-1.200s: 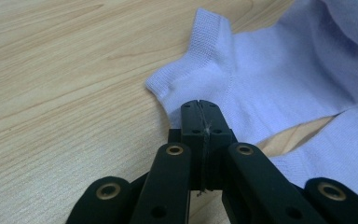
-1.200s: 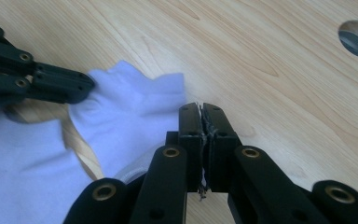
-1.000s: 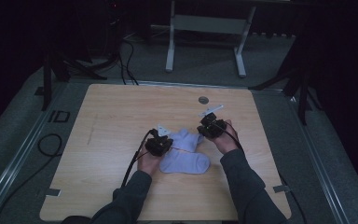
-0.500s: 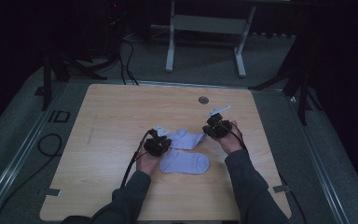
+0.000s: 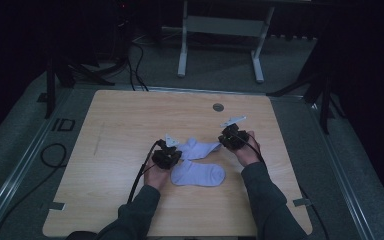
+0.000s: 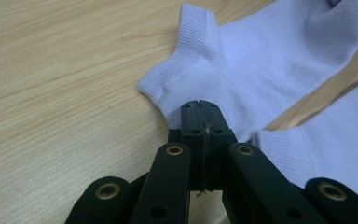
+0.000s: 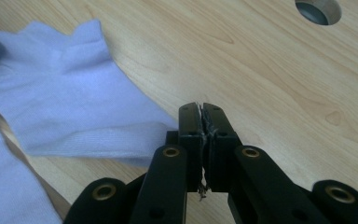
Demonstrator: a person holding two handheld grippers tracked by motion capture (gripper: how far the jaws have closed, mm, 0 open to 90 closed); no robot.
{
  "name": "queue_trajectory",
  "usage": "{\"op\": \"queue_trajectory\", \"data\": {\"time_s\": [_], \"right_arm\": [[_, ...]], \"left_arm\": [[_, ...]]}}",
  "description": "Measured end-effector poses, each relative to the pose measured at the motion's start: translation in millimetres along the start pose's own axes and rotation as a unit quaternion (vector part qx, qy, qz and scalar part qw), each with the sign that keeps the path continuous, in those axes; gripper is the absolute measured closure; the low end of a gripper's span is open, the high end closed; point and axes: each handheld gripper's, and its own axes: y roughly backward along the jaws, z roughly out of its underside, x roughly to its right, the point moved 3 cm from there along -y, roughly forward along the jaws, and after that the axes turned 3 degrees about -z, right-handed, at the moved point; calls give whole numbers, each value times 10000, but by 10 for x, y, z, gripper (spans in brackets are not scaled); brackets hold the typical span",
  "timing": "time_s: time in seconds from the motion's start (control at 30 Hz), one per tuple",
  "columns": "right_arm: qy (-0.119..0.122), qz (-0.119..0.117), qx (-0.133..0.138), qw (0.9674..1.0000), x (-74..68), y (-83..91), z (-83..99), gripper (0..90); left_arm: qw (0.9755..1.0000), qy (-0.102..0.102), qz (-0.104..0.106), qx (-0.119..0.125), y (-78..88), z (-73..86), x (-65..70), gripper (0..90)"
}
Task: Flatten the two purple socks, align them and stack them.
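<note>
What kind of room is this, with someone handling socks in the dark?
Probably a recording studio or lab, not a home. A bare wooden table stands on grey carpet amid dark surroundings, cables run over the floor behind it, and a person works two pale socks with wired hand-held grippers.

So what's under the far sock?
Bare wooden table shows all round the far sock, with a strip between it and the near sock. Directly beneath is covered.

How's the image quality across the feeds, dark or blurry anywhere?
High view: dim, surroundings near black, only the table lit, socks soft. Left gripper view: bright, sock ribbing crisp, jaw bases blurred. Right gripper view: bright, wood grain sharp, table hole slightly soft.
</note>
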Motion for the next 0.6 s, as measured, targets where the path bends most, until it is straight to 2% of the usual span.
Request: {"op": "queue_trajectory", "data": {"time_s": [0.2,0.33,0.6], "right_arm": [[-9,127,-46,9999,44,-3,80,863],[-107,204,-35,9997,96,54,126,848],[86,42,122,9999,-37,149,113,747]], "left_arm": [[10000,21,43,-11,22,17,3,891],[9999,61,79,20,34,26,10,875],[9994,59,193,269,197,-11,56,788]]}}
